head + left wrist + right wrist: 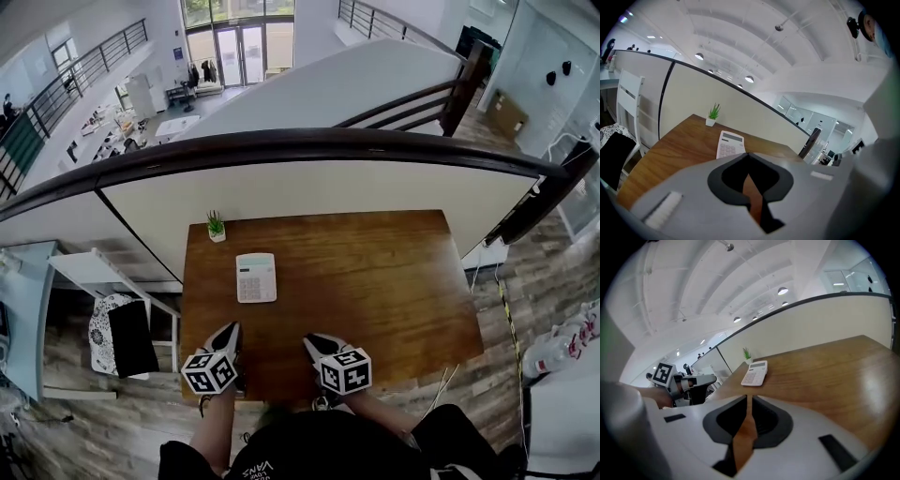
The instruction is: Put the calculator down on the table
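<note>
A white calculator (256,277) lies flat on the brown wooden table (375,281), left of the middle, with no gripper touching it. In the left gripper view the calculator (730,144) sits well beyond the jaws, and in the right gripper view the calculator (755,373) lies far off to the left. My left gripper (230,330) hangs over the table's near edge with its jaws together and nothing in them. My right gripper (312,339) is beside it, its tips a narrow slit apart and empty.
A small potted plant (217,226) stands at the table's far left corner, behind the calculator. A white partition (309,192) with a dark rail runs along the table's far edge. A chair with a black cushion (127,337) stands left of the table.
</note>
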A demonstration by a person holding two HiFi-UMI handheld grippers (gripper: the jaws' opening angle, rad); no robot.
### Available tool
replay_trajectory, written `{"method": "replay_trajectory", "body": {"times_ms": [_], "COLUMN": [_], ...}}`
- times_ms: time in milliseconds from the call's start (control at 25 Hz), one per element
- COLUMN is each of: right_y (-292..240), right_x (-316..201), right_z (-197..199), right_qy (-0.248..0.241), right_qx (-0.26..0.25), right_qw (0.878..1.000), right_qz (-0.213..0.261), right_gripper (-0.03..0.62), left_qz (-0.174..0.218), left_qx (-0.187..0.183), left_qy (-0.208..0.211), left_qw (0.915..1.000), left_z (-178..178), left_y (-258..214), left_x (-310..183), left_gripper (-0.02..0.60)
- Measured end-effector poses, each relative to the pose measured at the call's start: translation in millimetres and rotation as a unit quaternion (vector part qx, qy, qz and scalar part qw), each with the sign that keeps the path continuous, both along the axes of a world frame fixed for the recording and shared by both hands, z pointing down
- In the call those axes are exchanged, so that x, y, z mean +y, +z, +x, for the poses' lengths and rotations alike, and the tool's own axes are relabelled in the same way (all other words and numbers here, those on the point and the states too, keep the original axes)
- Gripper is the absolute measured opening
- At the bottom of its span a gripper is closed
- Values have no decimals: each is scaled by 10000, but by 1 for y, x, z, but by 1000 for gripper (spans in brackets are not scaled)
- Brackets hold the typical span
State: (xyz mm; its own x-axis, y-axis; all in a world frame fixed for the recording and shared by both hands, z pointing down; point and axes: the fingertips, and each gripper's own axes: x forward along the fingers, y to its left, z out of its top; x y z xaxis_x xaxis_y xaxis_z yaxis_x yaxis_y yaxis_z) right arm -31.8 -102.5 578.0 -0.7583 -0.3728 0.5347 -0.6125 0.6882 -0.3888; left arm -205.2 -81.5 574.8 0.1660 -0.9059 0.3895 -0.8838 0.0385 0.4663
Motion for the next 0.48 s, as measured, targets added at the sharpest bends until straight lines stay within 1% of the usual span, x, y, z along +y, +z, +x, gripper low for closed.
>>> {"method": "replay_trajectory", "body": {"times_ms": [240, 480], "right_y": [-10, -8], "right_x": [10, 24], "right_z": [6, 18], "right_qy": [-406, -697], "right_qx": [-111, -99], "right_qw": [9990, 9974], "right_qz": [151, 181], "right_gripper": [34, 28], "left_qz": [5, -59], "left_qx": [-93, 28], "left_qy": [-143, -244], "left_qw": [9999, 9997], "left_z": [26, 52], "left_y": [-7, -5], "left_x": [30, 58], "left_gripper": [9, 9]}}
